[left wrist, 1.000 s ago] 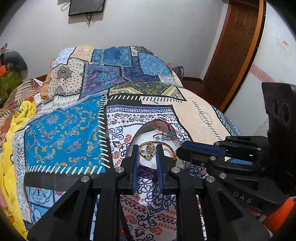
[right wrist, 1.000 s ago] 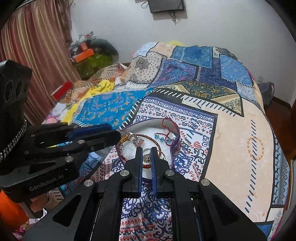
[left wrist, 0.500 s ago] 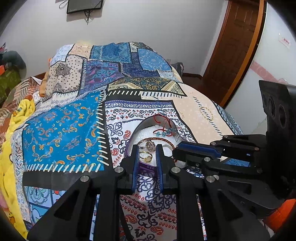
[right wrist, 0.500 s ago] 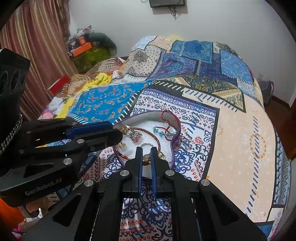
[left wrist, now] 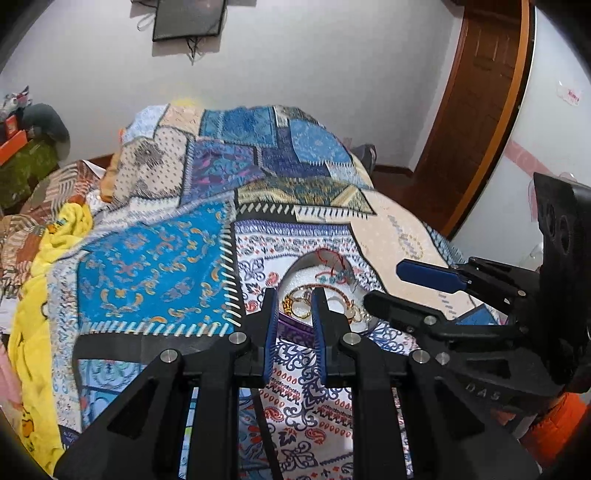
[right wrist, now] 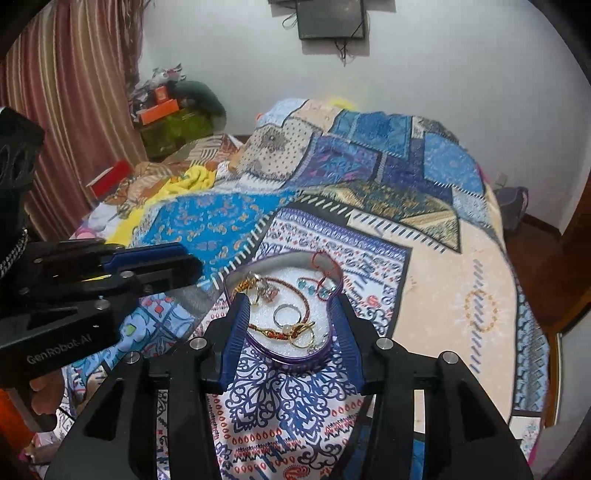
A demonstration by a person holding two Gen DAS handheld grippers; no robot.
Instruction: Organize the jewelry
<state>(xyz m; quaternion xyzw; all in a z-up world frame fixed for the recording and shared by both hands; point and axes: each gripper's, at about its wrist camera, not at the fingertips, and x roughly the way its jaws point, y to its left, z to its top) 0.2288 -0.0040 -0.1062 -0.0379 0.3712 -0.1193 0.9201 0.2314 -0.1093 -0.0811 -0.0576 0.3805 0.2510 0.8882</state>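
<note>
A heart-shaped tray with a purple rim point(right wrist: 295, 360) and white lining lies on the patchwork quilt point(right wrist: 424, 295). In it are a silver ring point(right wrist: 286, 314), gold rings point(right wrist: 303, 332), a red braided bracelet point(right wrist: 273, 334) and a red thread with turquoise beads point(right wrist: 319, 286). My right gripper point(right wrist: 290, 299) hangs above the tray's near end. Its jaws are opening and nothing is between the pads. My left gripper point(left wrist: 293, 295) hovers over the tray's left side point(left wrist: 291, 325), its pads a narrow gap apart with nothing in it. Each gripper shows in the other's view: right point(left wrist: 384, 282), left point(right wrist: 194, 260).
The quilt covers a bed with a yellow blanket point(left wrist: 40, 295) bunched at its left side. A wooden door point(left wrist: 476, 110) stands to the right, striped curtains point(right wrist: 74, 92) and orange boxes point(right wrist: 159, 110) to the left. A dark screen point(right wrist: 330, 18) hangs on the far wall.
The right jaws have gone from shut to well apart, and the gold ring that sat at their tips now lies in the tray. Both grippers have lifted a little away from the tray.
</note>
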